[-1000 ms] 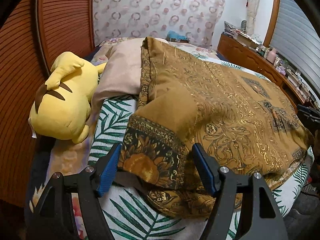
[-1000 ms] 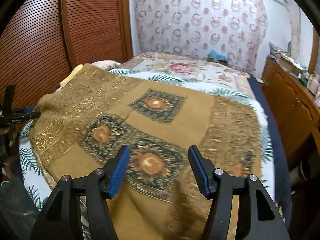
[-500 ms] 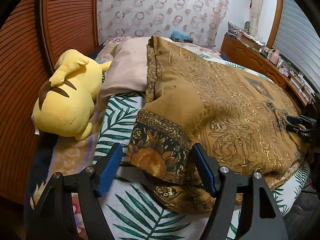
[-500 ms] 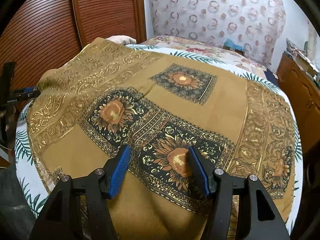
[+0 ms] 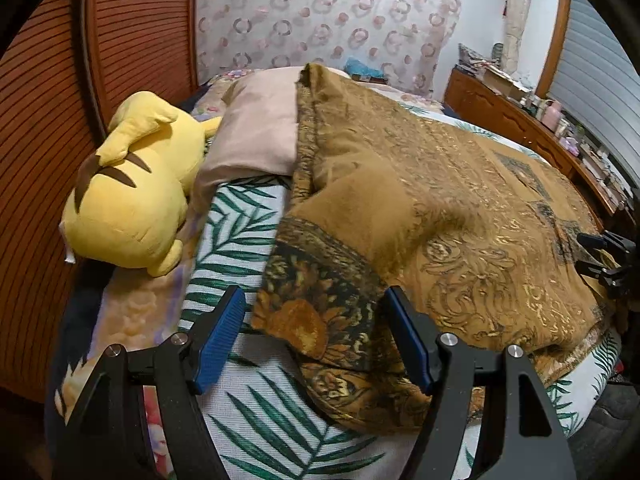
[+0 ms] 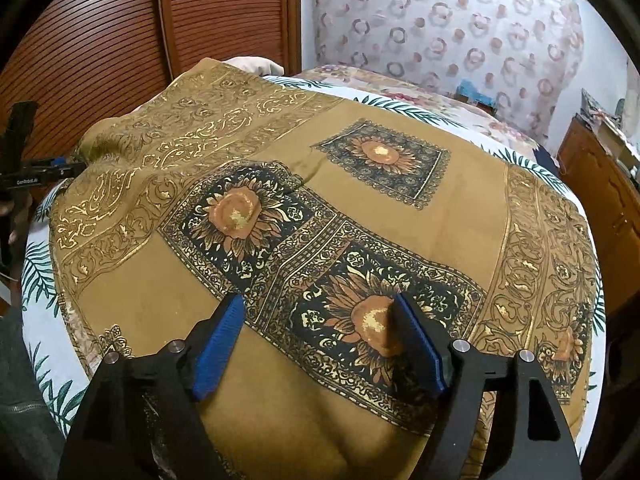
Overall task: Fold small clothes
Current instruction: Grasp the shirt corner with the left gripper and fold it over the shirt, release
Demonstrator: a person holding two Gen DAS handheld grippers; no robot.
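A brown cloth [image 5: 460, 216] with gold scrollwork and dark sunflower panels lies spread over the bed. One of its corners is folded back and bunched at the near left. My left gripper [image 5: 316, 320] stands open over that corner; the cloth lies between the blue pads [image 5: 222, 330] without being pinched. My right gripper [image 6: 318, 332] hovers low over a sunflower panel of the cloth [image 6: 360, 184]. Its jaws are opening and the pads [image 6: 418, 346] do not press on the fabric. Each gripper shows small in the other's view: the right gripper [image 5: 604, 256], the left gripper [image 6: 24, 168].
A yellow plush toy [image 5: 132, 200] and a beige pillow [image 5: 256, 136] lie at the head of the bed beside slatted wooden doors [image 5: 48, 120]. A leaf-print sheet [image 5: 232, 240] covers the mattress. A cluttered wooden dresser [image 5: 520, 120] runs along the far side.
My right gripper has dropped closer to the cloth and its jaws have widened. It now shows at the right edge of the left wrist view. The left gripper has hardly shifted.
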